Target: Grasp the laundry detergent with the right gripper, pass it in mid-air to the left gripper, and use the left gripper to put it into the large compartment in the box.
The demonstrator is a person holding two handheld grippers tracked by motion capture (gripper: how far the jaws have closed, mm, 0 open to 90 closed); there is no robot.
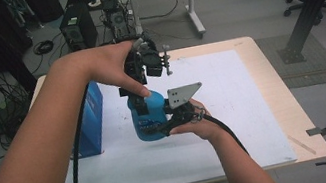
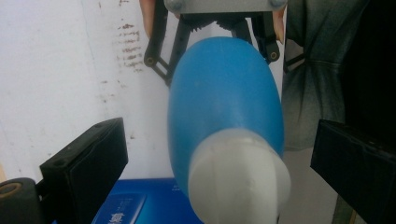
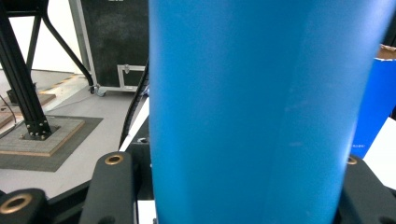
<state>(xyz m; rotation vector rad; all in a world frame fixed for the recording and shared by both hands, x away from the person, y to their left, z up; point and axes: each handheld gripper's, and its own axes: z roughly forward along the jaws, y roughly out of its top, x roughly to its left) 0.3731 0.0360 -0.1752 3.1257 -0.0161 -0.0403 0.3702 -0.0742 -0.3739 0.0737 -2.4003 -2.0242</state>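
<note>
A: High view first: why is the bottle upright in the middle of the surface?

B: So I can work its top. My right tool grips the blue body low down from about 3 o'clock, which keeps it steady on the white sheet while my left tool comes down over the neck from 12 o'clock.

A: How far open is that right tool?

B: Clamped on the bottle. In the right gripper view the blue wall sits between my two black jaws, tight against both as far as I can judge.

A: And the left one?

B: Apart, and wide. In the left gripper view the pale cap sits between the jaws with a clear gap on each side, so nothing is touched yet. Beyond it I see the right tool closed round the bottle's far side.

A: What's the blue box doing there?

B: It stands just beside the bottle, at 9 o'clock, apart from it. I judge it plays no part now.

A: So what does the next move call for?

B: Probably closing the left tool on the cap while the right one holds against any twist.
</note>
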